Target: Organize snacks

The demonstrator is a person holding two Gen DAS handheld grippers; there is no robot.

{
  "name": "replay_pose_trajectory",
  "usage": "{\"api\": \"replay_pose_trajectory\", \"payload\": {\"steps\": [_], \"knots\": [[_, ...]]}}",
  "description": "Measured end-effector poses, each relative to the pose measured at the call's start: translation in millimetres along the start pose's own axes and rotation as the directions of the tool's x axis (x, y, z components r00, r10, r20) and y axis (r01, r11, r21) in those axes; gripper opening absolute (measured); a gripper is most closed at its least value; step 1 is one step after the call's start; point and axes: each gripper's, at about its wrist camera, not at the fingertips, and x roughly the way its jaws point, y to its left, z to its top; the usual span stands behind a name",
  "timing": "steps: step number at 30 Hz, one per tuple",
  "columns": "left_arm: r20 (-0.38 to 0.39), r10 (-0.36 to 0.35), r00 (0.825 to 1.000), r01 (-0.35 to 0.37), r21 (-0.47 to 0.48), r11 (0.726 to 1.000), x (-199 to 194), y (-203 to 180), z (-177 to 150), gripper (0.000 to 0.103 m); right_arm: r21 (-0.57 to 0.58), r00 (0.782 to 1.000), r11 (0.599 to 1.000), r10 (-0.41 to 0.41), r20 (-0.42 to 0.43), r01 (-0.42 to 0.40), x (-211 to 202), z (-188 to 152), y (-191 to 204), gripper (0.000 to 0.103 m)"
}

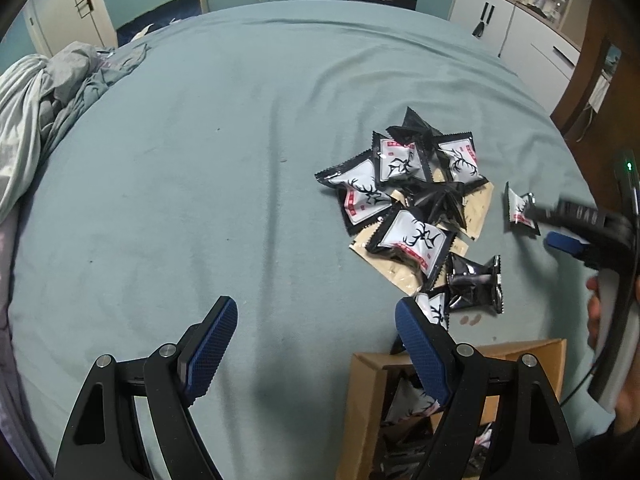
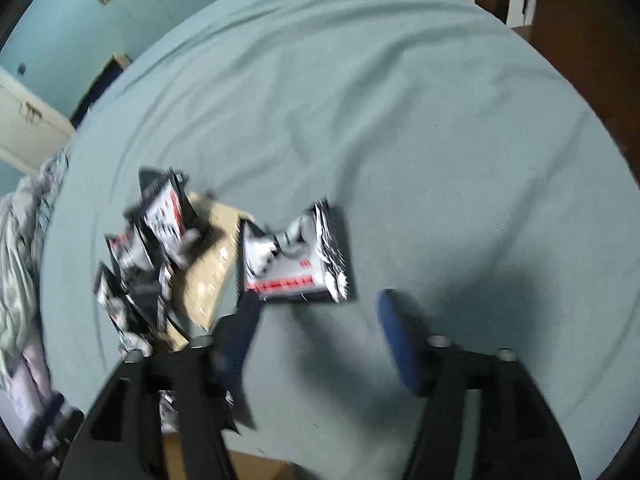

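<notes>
The left gripper [image 1: 316, 344] hangs over the bed with its two blue fingers [image 1: 210, 350] spread wide apart, and it holds nothing. Just under its right finger sits a brown cardboard box [image 1: 366, 404] with a few snack packets [image 1: 412, 404] inside it. Past the box, a pile of snack packets [image 1: 404, 196] lies on the blue-green bed sheet [image 1: 200, 160]. Most packets are black and white with a deer picture and a red strip, and some tan packets [image 1: 478, 208] lie under them.

The right gripper [image 2: 316, 316] is also spread wide and holds nothing. One snack packet [image 2: 294, 260] lies alone on the sheet, right in front of it, with the tip of the darker finger [image 2: 240, 328] at the packet's near corner. The pile is just beside this packet. The right wrist view is blurry. A crumpled blanket [image 1: 36, 112] lies at the far left edge of the bed, well apart from the snacks.
</notes>
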Motion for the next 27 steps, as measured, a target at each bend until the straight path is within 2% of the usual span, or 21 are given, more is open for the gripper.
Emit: {"api": "replay_pose_trajectory", "payload": {"steps": [1,2,3,5,7,9,11,12,15,17,20,21,22,23,25,27], "knots": [[0.000,-0.003,1.000,0.003,0.001,1.000,0,-1,1,0.082,0.043,0.998,0.998,0.056,-0.025,-0.054,6,3,-4,0.094],[0.000,-0.010,1.000,0.010,0.002,1.000,0,-1,1,0.082,0.073,0.995,0.995,0.074,-0.061,-0.069,13,5,-6,0.094],[0.001,-0.015,1.000,0.015,0.002,1.000,1,-2,2,0.082,0.058,0.997,0.998,0.039,-0.070,-0.035,20,7,-4,0.094],[-0.002,-0.021,1.000,0.021,0.003,1.000,3,-3,3,0.082,-0.027,0.999,0.998,-0.051,-0.008,0.051,21,9,6,0.094],[-0.011,-0.024,1.000,0.024,0.000,1.000,6,-3,5,0.082,-0.126,0.986,0.978,-0.169,0.015,0.169,28,9,20,0.094],[-0.017,-0.028,0.999,0.028,-0.004,1.000,9,-4,6,0.082,-0.257,0.958,0.926,-0.288,-0.004,0.277,46,4,36,0.094],[-0.022,-0.021,1.000,0.021,-0.001,1.000,12,-4,7,0.082,-0.329,0.937,0.880,-0.347,0.045,0.342,51,-1,47,0.098],[-0.022,-0.018,1.000,0.018,0.001,1.000,13,-4,7,0.082,-0.322,0.936,0.882,-0.348,0.047,0.344,53,-1,47,0.098],[-0.017,0.005,1.000,-0.005,0.001,1.000,15,-3,7,0.082,-0.292,0.954,0.913,-0.298,0.001,0.286,57,5,36,0.103],[-0.009,0.018,1.000,-0.018,-0.001,1.000,16,-2,7,0.082,-0.301,0.958,0.915,-0.288,-0.015,0.270,57,8,33,0.103],[0.008,0.042,0.999,-0.041,-0.007,0.999,14,2,6,0.082,-0.325,0.961,0.908,-0.277,0.005,0.263,57,7,33,0.102],[0.013,0.047,0.999,-0.047,-0.013,0.999,14,4,6,0.082,-0.324,0.961,0.907,-0.276,0.022,0.268,55,6,32,0.098],[0.018,0.053,0.998,-0.053,-0.020,0.998,14,6,6,0.082,-0.321,0.959,0.905,-0.281,0.041,0.279,50,4,31,0.082],[0.021,0.058,0.998,-0.057,-0.026,0.998,14,9,6,0.082,-0.318,0.961,0.907,-0.271,0.059,0.275,42,2,31,0.058],[0.033,0.071,0.997,-0.070,-0.035,0.997,12,13,5,0.082,-0.292,0.972,0.927,-0.229,0.057,0.235,28,0,27,0.044],[0.048,0.091,0.995,-0.090,-0.036,0.995,10,16,4,0.082,-0.268,0.982,0.945,-0.178,0.062,0.188,14,-5,23,0.023]]}}
